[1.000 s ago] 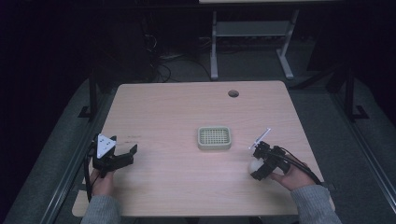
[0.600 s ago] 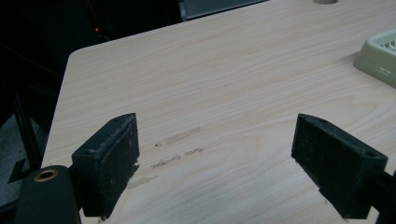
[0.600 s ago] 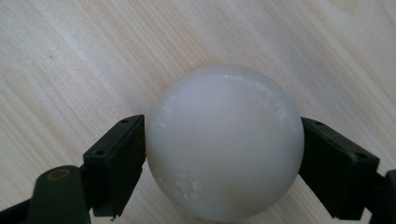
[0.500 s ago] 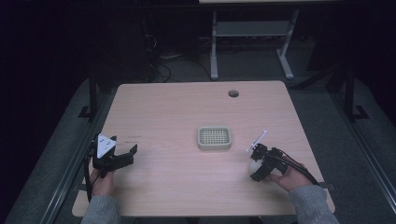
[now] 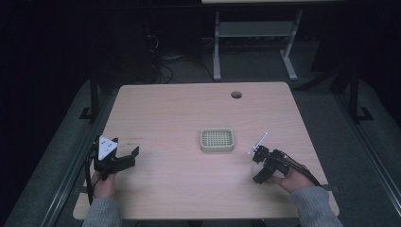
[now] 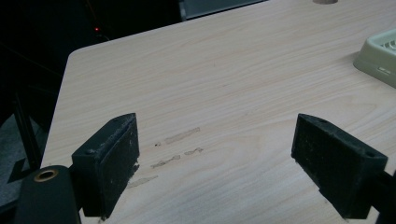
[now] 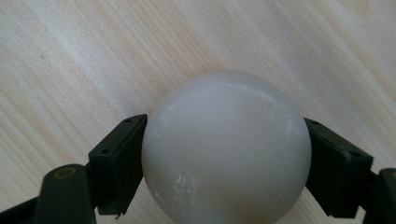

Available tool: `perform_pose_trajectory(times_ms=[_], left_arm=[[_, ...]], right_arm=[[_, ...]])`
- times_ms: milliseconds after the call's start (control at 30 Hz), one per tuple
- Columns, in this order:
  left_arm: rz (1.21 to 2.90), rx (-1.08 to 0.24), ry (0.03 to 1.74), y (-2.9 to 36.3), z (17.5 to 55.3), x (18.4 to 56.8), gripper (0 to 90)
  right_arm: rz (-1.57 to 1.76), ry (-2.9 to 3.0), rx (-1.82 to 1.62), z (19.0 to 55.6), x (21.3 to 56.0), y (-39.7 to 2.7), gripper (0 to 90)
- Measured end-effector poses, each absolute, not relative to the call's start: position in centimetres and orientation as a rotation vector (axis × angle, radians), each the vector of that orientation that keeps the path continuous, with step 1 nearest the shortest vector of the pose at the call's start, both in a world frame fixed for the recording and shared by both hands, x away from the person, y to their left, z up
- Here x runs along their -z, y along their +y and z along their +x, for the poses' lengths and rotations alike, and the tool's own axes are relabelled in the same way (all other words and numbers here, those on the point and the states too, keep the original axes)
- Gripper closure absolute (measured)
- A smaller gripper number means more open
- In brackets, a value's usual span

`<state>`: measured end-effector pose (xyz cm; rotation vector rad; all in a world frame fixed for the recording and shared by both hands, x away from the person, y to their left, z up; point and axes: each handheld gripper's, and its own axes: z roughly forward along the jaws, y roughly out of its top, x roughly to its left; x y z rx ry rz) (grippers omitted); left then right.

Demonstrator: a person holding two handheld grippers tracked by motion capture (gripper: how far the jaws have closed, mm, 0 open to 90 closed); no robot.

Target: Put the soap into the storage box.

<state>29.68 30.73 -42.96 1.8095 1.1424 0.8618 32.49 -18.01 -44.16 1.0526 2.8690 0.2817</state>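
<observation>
Right tool (image 7: 224, 154): closed on a white ball (image 7: 226, 149), which is clamped between both jaws above the surface (image 5: 179, 113), near its right front edge
Left tool (image 6: 229, 163): jaws held wide apart, nothing between them
Grid tray (image 5: 217, 140): set mid-surface, between the tools

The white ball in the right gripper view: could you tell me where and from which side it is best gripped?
Across its widest middle, as the right gripper does now: the white ball is smooth and round, so pads set opposite each other at the equator probably hold best; nearer a pole it would likely slip.
</observation>
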Motion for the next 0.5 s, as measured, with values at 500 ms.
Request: perform_pose_trajectory(times_ms=[500], left_arm=[[1.806,-0.863,1.148,30.72,29.74,43.00,14.8]], right_arm=[[1.024,2.890,-0.264,32.61,44.09,-18.07,23.9]])
